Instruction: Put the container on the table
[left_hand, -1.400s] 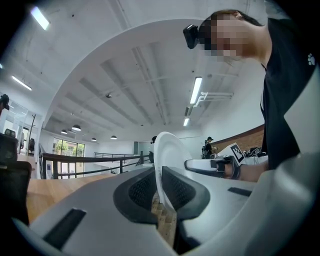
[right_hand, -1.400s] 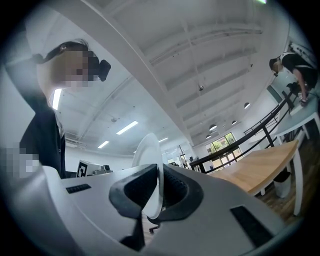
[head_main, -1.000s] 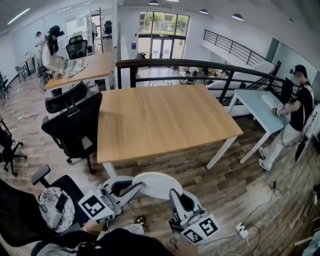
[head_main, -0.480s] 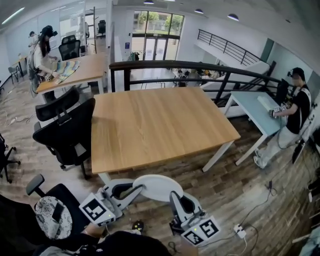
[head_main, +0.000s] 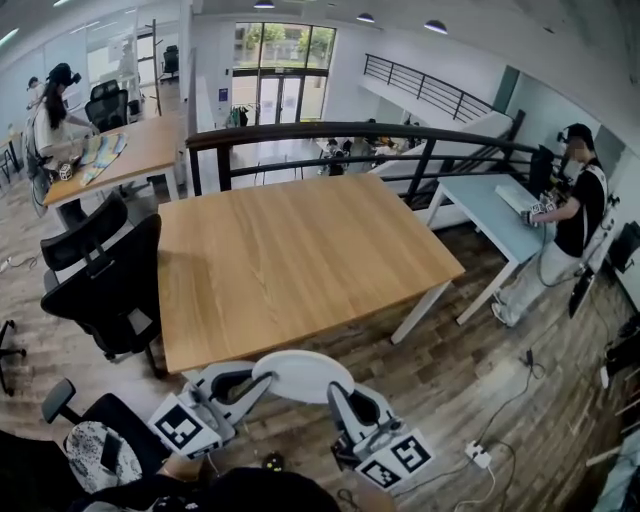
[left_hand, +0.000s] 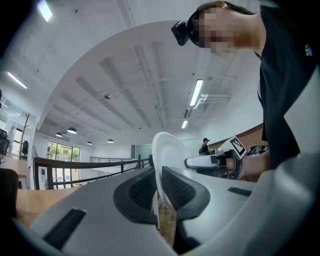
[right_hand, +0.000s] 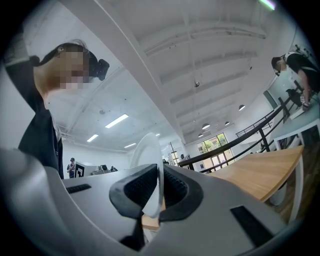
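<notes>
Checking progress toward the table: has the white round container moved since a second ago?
Yes. The white round container has come nearer the light wooden table's near edge, almost reaching it.

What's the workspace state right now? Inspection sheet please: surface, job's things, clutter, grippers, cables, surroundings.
Surface: wooden table, top bare.
Job's things: white container, off the table, held short of its near edge.
Clutter: nothing seen.
Grippers: left gripper and right gripper each shut on the white container's rim, on opposite sides.
Cables: power strip with its lead on the floor, right of the wooden table.
Surroundings: black office chairs at the table's left; railing behind it; a person at a pale blue desk; a second person at a far desk.
</notes>
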